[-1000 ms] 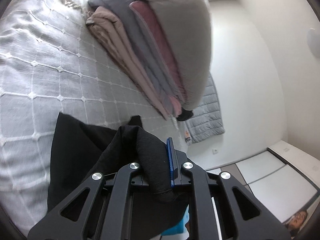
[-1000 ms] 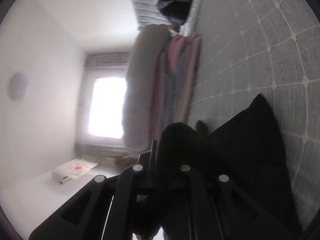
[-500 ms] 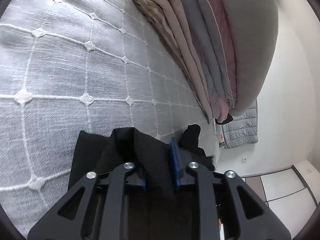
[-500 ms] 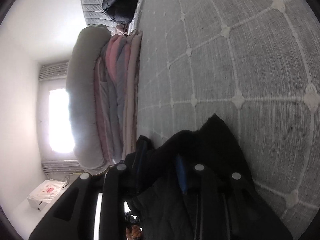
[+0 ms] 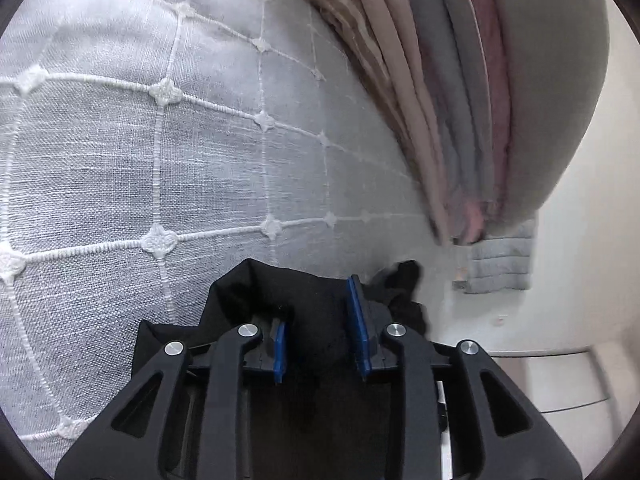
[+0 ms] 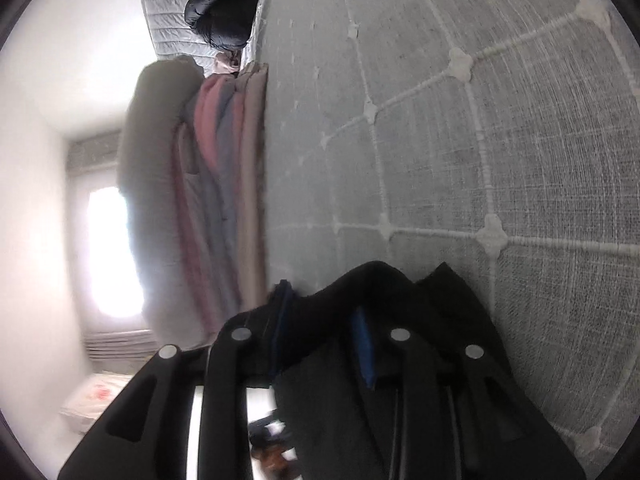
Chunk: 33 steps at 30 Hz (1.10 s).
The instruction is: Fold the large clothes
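Left gripper (image 5: 320, 320): blue pads apart and opening, black garment (image 5: 312, 304) bunched between them, fabric slack, not pinched by either pad. Right gripper (image 6: 324, 320): jaws likewise opening, a fold of the same black garment (image 6: 384, 292) draped between and over its blue pads; contact with the pads cannot be told, but no clamp is visible. Garment lies on the grey quilted bedspread (image 5: 168, 152) with white stitched grid, at the near edge of the bed, directly under both grippers. Beyond it on the bed: a stack of folded duvets (image 5: 472, 100) in beige, grey and pink, topped by a bulky grey one. A dark puffy jacket (image 6: 224, 4) sits at the far end of the bed in the right wrist view. Bright window (image 6: 112, 252) behind the stack.
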### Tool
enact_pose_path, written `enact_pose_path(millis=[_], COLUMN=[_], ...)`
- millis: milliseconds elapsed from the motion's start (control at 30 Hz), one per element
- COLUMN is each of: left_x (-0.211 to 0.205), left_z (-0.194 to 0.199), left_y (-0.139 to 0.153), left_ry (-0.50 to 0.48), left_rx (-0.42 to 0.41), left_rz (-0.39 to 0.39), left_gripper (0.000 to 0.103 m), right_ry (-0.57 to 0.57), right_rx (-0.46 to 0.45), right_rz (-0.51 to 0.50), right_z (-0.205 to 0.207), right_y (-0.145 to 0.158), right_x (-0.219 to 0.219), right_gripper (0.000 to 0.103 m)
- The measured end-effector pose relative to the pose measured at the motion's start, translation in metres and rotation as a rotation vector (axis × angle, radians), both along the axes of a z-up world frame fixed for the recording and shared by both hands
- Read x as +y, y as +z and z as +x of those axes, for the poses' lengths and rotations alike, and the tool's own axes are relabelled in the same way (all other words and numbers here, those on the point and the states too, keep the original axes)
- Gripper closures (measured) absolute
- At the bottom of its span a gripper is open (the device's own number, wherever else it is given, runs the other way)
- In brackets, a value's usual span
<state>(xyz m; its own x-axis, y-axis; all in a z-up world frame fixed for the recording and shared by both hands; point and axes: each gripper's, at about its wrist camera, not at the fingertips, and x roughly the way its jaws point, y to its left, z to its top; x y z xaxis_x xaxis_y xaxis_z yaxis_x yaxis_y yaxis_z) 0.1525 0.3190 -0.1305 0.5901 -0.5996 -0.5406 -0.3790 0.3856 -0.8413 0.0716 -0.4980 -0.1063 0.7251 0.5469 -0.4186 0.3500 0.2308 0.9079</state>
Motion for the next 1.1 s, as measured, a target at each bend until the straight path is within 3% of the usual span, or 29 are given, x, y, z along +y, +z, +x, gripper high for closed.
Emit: enact_pose_path(millis=[33, 100, 167, 200, 300, 367, 500, 633, 733, 800, 967, 1100], left_x=[0.005, 0.015, 0.034, 0.043, 0.056, 0.049, -0.003, -0.045, -0.059, -0.055, -0.033, -0.017], left_z=[-0.001, -0.007, -0.017, -0.023, -0.037, -0.041, -0.044, -0.033, -0.028, -0.034, -0.105, -0.200], left_y=[0.003, 0.015, 0.027, 0.030, 0.046, 0.055, 0.063, 0.050, 0.030, 0.036, 0.088, 0.090], left_ry=[-0.007, -0.002, 0.079, 0.126, 0.191, 0.145, -0.050, -0.178, -0.200, -0.168, -0.129, -0.055], left_rx=[-0.030, -0.078, -0.121, -0.131, -0.167, -0.197, -0.251, -0.213, -0.148, -0.162, -0.279, -0.278], left_rz=[-0.045, -0.051, -0.064, -0.071, -0.023, -0.006, 0.040, 0.146, 0.264, 0.256, 0.203, 0.148], left_gripper=[0.071, 0.049, 0.028, 0.026, 0.023, 0.023, 0.023, 0.023, 0.024, 0.027, 0.026, 0.017], right_ry=[0.003, 0.021, 0.025, 0.019, 0.046, 0.093, 0.162, 0.189, 0.188, 0.212, 0.467, 0.630], right_rx=[-0.016, -0.037, -0.057, -0.071, -0.122, -0.129, -0.086, -0.014, -0.011, -0.022, -0.176, -0.223], right_rz=[0.019, 0.046, 0.031, 0.019, -0.044, -0.088, -0.185, -0.308, -0.343, -0.362, -0.501, -0.585], right_z=[-0.001, -0.003, -0.006, -0.008, -0.008, -0.003, 0.016, 0.027, 0.024, 0.014, -0.040, -0.077], right_y=[0.005, 0.015, 0.028, 0.035, 0.057, 0.062, 0.044, 0.017, 0.028, 0.044, 0.090, 0.091], right_x=[-0.003, -0.007, -0.011, -0.012, -0.004, 0.008, 0.034, 0.050, 0.056, 0.069, 0.151, 0.218], right_gripper=[0.057, 0.034, 0.029, 0.029, 0.025, 0.023, 0.022, 0.022, 0.022, 0.022, 0.022, 0.021])
